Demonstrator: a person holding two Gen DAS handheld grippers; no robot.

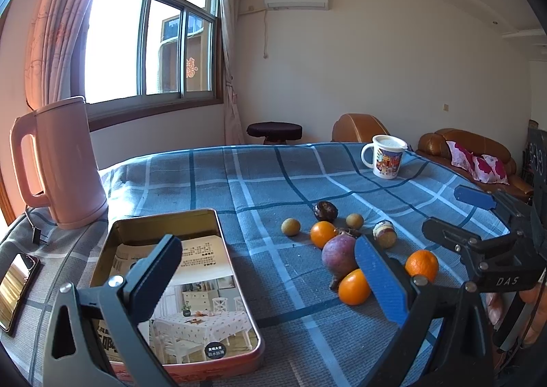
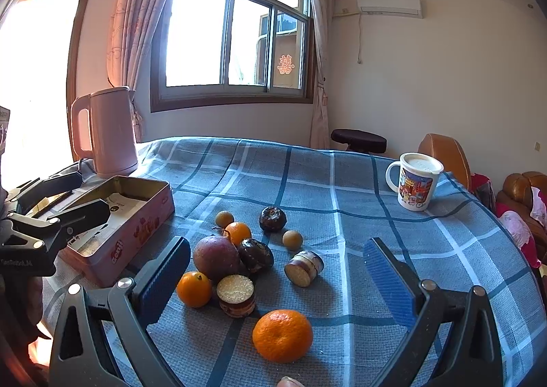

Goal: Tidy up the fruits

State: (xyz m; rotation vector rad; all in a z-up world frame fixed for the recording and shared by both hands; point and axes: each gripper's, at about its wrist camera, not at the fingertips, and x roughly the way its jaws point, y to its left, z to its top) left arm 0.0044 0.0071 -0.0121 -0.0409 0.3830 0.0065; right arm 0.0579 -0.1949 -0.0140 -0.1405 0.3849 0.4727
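Loose fruit lies on the blue checked cloth: three oranges [image 2: 282, 335] [image 2: 194, 288] [image 2: 238, 233], a purple round fruit [image 2: 216, 257], two dark fruits [image 2: 255, 255], two small tan fruits [image 2: 292, 239] and two cut stubs [image 2: 237, 294]. My right gripper [image 2: 278, 281] is open, the biggest orange lying between and just short of its blue pads. An open pink tin [image 1: 154, 229] lined with a printed sheet sits left of the fruit. My left gripper [image 1: 270, 275] is open and holds nothing, its left finger over the tin, its right finger beside the purple fruit [image 1: 338, 255].
A pink kettle [image 1: 65, 164] stands at the table's back left with a phone [image 1: 17, 287] near the left edge. A lidded cartoon mug [image 2: 415, 181] is at the back right. Brown sofas and a dark stool lie beyond the table.
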